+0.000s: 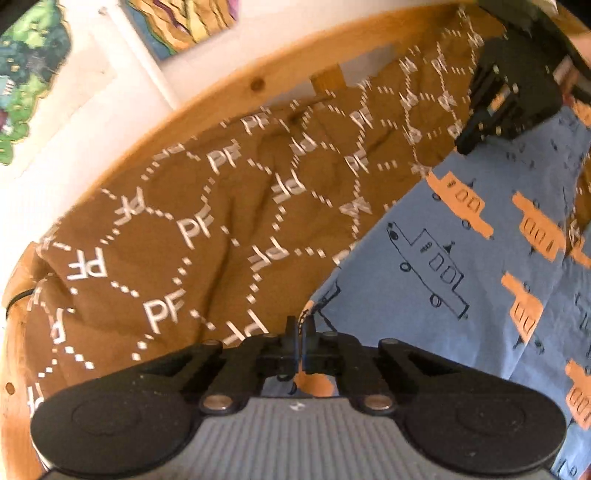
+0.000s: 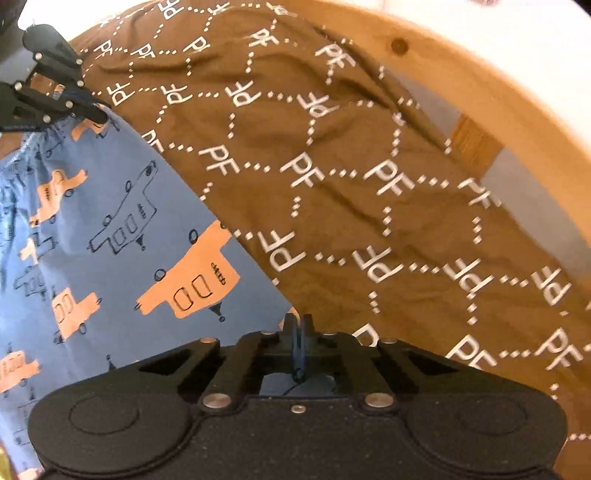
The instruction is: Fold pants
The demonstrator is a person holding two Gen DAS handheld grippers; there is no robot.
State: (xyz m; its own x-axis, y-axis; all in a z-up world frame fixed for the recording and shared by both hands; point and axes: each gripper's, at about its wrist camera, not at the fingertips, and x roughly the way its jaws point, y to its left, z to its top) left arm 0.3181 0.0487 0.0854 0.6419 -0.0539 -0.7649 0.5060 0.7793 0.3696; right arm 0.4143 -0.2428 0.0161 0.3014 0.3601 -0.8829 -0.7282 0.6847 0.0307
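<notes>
Left wrist view: your left gripper (image 1: pixel 301 325) is fully closed, fingers (image 1: pixel 290 328) pinched together on the near edge of the blue pants (image 1: pixel 461 258). A bit of the blue and orange fabric shows between and behind the fingertips, so it has hold of the cloth. The pants lie to the right, flat on the brown blanket (image 1: pixel 207 221) with the white "PF" lettering and dotted hexagon pattern. The print on the pants is orange and outlined vehicles. The blanket sits inside a light wooden frame (image 1: pixel 229 96) that curves along the top. Behind it a white wall with colourful paintings (image 1: pixel 184 22). Your right gripper (image 1: pixel 491 122) is at top right, down at the far edge of the pants; blurred there, so grip state is not readable from this side.

Right wrist view: your right gripper (image 2: pixel 297 325) is closed all the way, fingers (image 2: pixel 306 328) touching, clamped at the pants' (image 2: pixel 110 258) edge right where blue cloth meets the blanket (image 2: pixel 351 166). A thin bit of blue fabric sits between the tips. The pants fill the left side, with the gathered waistband at upper left. Your left gripper (image 2: pixel 99 116) is up there on that waistband edge, tips down on the cloth. The wooden frame (image 2: pixel 461 85) arcs across the upper right.
</notes>
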